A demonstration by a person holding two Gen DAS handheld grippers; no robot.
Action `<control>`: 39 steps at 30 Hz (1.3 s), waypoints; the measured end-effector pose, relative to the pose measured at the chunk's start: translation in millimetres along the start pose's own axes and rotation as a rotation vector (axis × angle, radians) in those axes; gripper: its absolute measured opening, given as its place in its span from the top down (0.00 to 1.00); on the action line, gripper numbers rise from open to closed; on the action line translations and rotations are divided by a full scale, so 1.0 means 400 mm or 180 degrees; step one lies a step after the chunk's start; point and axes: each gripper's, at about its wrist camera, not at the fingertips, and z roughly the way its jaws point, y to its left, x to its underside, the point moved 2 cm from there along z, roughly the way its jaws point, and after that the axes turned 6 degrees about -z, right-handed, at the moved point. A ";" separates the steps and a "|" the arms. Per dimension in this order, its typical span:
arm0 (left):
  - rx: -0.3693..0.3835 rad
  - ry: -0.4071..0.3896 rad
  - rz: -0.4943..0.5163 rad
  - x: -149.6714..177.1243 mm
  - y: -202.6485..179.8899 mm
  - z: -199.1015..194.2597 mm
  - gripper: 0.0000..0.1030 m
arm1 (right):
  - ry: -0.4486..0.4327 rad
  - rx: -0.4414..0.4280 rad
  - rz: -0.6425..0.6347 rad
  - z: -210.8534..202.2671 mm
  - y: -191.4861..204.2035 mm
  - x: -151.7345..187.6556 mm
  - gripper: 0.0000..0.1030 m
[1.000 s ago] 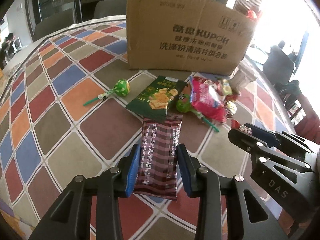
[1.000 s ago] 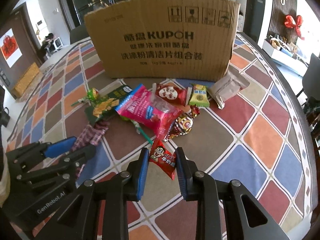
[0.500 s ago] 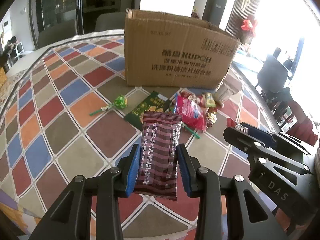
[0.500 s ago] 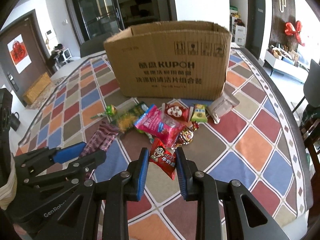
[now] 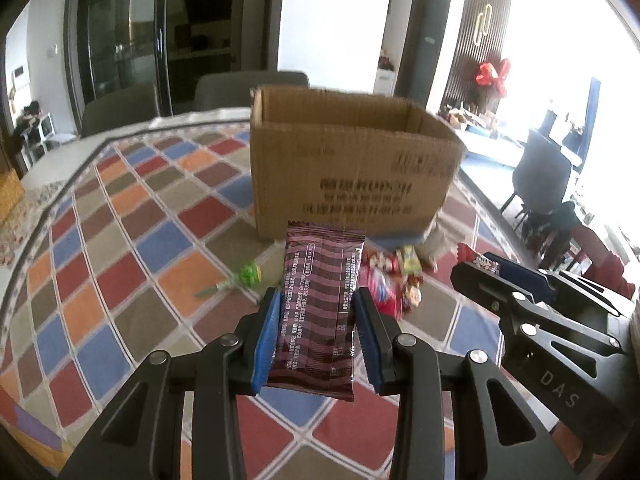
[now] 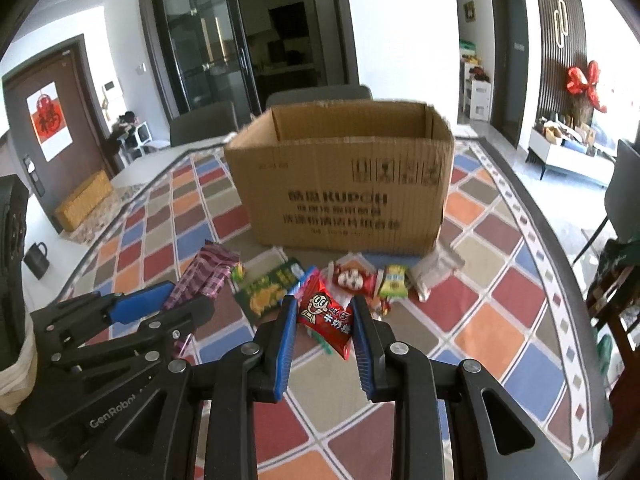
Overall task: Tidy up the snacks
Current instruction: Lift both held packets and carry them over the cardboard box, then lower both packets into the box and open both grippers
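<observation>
Both grippers loaded, raised above the snack pile in front of the open carton.

The carton (image 6: 344, 176) print is motion-blurred; its floor is hidden behind the near wall. The left gripper (image 5: 318, 332) is clamped on a maroon striped packet (image 5: 320, 304) that stands upright between its pads. The right gripper (image 6: 322, 332) is clamped on a red cartoon packet (image 6: 326, 316). Loose snacks (image 6: 352, 280) lie beyond both tips on the checked tablecloth (image 6: 492, 320); 2 grey chairs (image 6: 204, 122) stand behind the carton.
</observation>
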 end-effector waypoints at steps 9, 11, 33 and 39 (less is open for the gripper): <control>0.0011 -0.0276 0.0117 -0.107 -0.023 -0.020 0.64 | -0.0224 0.0025 -0.0040 -0.015 -0.013 -0.081 0.73; 0.0017 -0.0329 0.0137 -0.132 -0.027 -0.021 0.64 | -0.0265 0.0039 -0.0042 -0.014 -0.020 -0.106 0.73; -0.0038 -0.0415 0.0312 -0.407 -0.051 0.062 0.64 | -0.0342 0.0138 -0.0057 0.078 -0.099 -0.365 0.73; -0.0086 -0.0306 0.0340 -0.459 -0.049 0.115 0.64 | -0.0192 0.0096 -0.0008 0.139 -0.129 -0.404 0.73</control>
